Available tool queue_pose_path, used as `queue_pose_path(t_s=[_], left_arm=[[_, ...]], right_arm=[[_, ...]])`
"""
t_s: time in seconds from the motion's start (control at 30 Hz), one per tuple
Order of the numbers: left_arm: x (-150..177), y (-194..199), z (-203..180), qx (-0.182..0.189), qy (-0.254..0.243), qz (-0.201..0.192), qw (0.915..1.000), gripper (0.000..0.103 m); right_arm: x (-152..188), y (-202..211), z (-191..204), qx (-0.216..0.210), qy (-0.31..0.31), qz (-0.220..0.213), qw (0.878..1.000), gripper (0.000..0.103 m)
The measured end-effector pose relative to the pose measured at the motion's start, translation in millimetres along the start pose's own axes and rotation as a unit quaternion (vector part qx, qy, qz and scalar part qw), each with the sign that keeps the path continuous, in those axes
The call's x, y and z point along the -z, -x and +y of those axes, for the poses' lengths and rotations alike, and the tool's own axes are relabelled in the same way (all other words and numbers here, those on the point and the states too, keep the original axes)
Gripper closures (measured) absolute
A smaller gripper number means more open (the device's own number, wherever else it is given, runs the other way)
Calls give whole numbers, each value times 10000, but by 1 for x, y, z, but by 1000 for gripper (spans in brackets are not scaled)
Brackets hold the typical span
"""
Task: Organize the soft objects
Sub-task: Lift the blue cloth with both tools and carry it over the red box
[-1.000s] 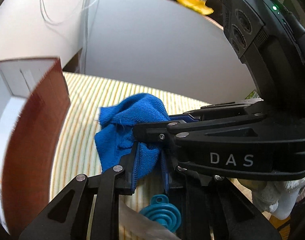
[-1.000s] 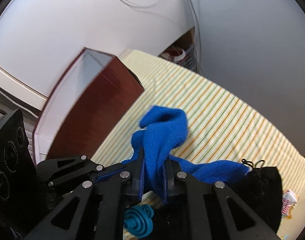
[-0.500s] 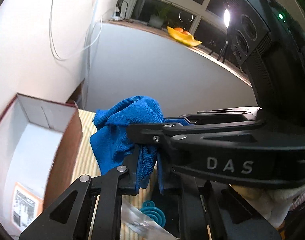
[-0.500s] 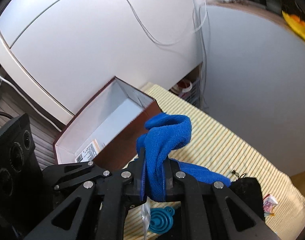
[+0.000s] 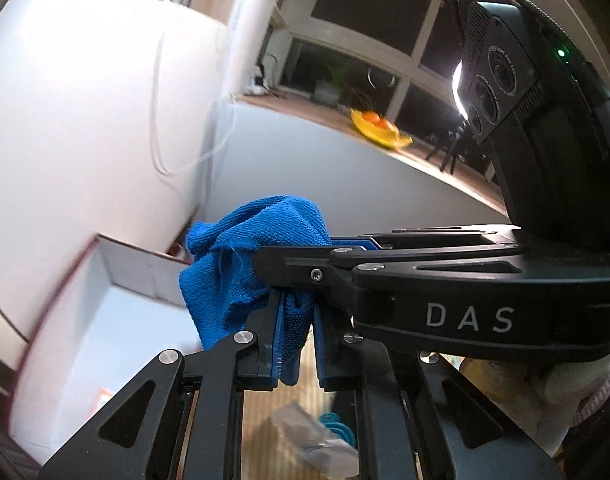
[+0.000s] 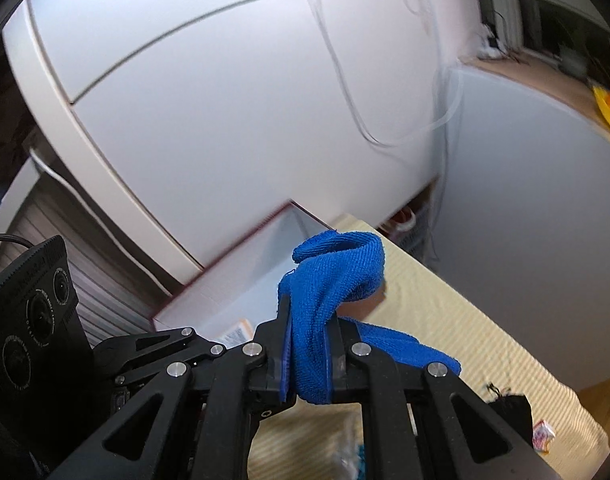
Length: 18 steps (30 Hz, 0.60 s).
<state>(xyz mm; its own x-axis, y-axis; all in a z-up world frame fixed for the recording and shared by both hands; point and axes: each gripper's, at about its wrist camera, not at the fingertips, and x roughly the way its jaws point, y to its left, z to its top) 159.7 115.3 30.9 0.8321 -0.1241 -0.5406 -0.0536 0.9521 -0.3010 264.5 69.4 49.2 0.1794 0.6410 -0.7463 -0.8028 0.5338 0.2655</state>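
A blue cloth [image 5: 249, 256] hangs in the air, pinched from two sides. My left gripper [image 5: 295, 312] is shut on one bunched part of it. My right gripper [image 6: 309, 336] is shut on another fold of the same blue cloth [image 6: 337, 268], with a tail of it draping to the right. In the left wrist view the right gripper crosses the picture from the right, just above my left fingers. Behind and below the cloth stands an open box [image 5: 105, 320] with dark red sides and a white inside, also seen as the box [image 6: 249, 292] in the right wrist view.
A striped yellow tablecloth [image 6: 445, 312] covers the table below. A black pouch [image 6: 509, 404] lies near its right edge, a teal funnel [image 5: 341, 432] and a clear plastic bag [image 5: 305, 440] lie under the grippers. White cabinet fronts and a wall stand behind the box.
Both grippers have risen with the blue cloth, lifting it off the striped table. The views have tilted up, so the box has sunk lower and the window ledge has come into sight.
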Motion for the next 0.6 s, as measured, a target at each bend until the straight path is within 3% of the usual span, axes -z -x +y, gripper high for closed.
queue_pose_path(t_s=[0.3, 0.6], left_arm=[[0, 42, 51, -436, 104, -308, 9985, 93], [6, 31, 92, -837, 280, -114, 9960, 93]], right_arm=[[-31, -25, 61, -346, 366, -115, 9987, 92], [-48, -74, 79, -569, 420, 78, 9975, 92]])
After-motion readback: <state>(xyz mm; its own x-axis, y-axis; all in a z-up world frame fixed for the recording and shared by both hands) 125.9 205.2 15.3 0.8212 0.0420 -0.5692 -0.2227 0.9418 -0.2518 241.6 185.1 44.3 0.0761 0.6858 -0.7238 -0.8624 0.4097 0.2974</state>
